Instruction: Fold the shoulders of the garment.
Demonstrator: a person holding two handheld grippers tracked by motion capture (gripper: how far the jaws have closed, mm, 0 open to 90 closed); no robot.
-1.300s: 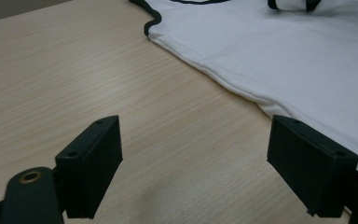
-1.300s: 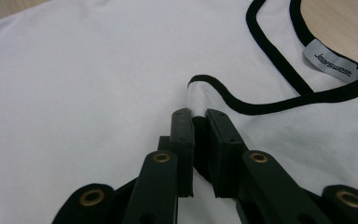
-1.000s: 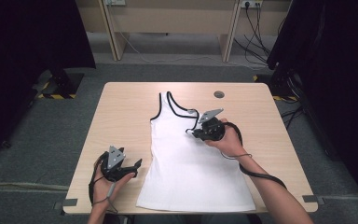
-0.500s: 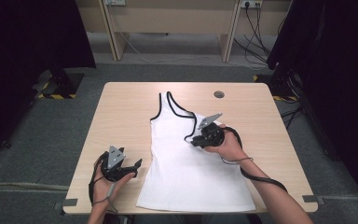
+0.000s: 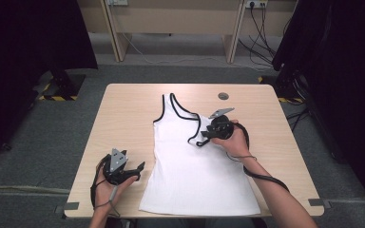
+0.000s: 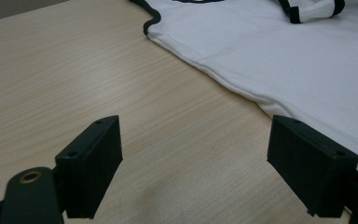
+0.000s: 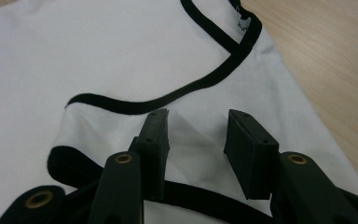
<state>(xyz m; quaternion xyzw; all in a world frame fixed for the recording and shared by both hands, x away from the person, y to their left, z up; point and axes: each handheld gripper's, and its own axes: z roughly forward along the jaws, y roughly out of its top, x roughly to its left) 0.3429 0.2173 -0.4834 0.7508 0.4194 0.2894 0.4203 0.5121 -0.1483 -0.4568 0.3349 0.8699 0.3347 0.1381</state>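
A white tank top with black trim lies flat on the wooden table. Its right shoulder strap is folded down onto the chest. My right gripper hovers just over that fold. Its jaws have just been opening and now stand apart above a small ridge of white fabric, without pressing on it. The black trim curves past just ahead of the right gripper. My left gripper rests near the table's front left, wide open over bare wood. Beyond the left gripper lies the shirt's side hem.
A round grey cable cap sits in the table's far right part. Bare wood lies to the left and right of the shirt. Behind the table are desk legs, wall cables and dark curtains.
The right gripper's jaws have parted and the hand has shifted slightly over the folded strap. The left gripper has stayed where it was.
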